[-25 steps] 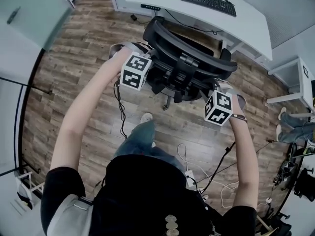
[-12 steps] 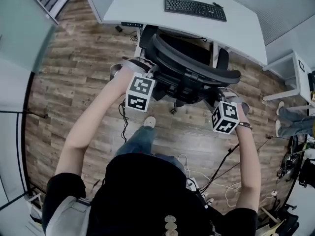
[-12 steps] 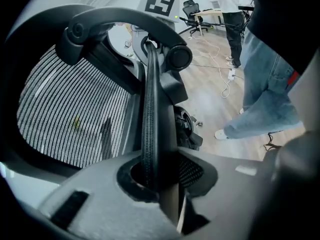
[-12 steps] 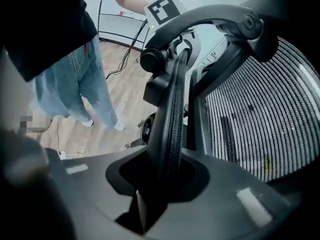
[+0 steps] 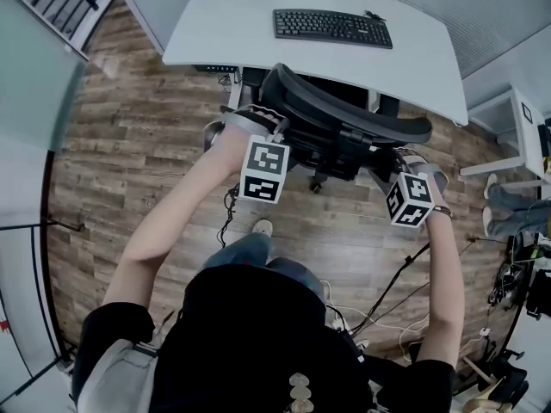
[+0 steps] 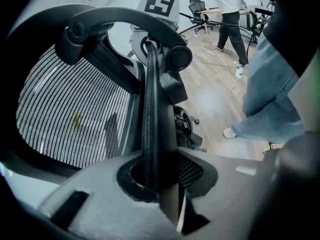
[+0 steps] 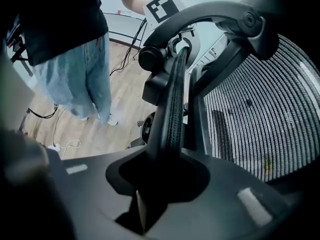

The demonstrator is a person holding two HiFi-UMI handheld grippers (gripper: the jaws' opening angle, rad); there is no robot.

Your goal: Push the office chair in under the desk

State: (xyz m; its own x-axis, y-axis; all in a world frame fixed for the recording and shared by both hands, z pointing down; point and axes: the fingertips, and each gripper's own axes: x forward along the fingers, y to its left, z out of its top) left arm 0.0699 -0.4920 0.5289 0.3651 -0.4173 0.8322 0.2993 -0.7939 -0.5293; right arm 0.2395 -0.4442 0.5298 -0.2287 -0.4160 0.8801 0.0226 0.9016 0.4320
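A black mesh-backed office chair stands at the front edge of the white desk, its seat hidden beneath the desktop. My left gripper is shut on the left rim of the backrest, which runs up between the jaws of the left gripper. At the other side my right gripper is shut on the right rim, seen deep in the throat of the right gripper. The grey mesh fills the space beside each rim.
A black keyboard lies on the desk. Cables trail over the wooden floor behind the chair. A second white table and someone's legs are at the right. Another person stands farther off.
The chair has rolled forward to the desk, so its seat now sits under the desktop. Both grippers went forward with it, still clamped on the backrest.
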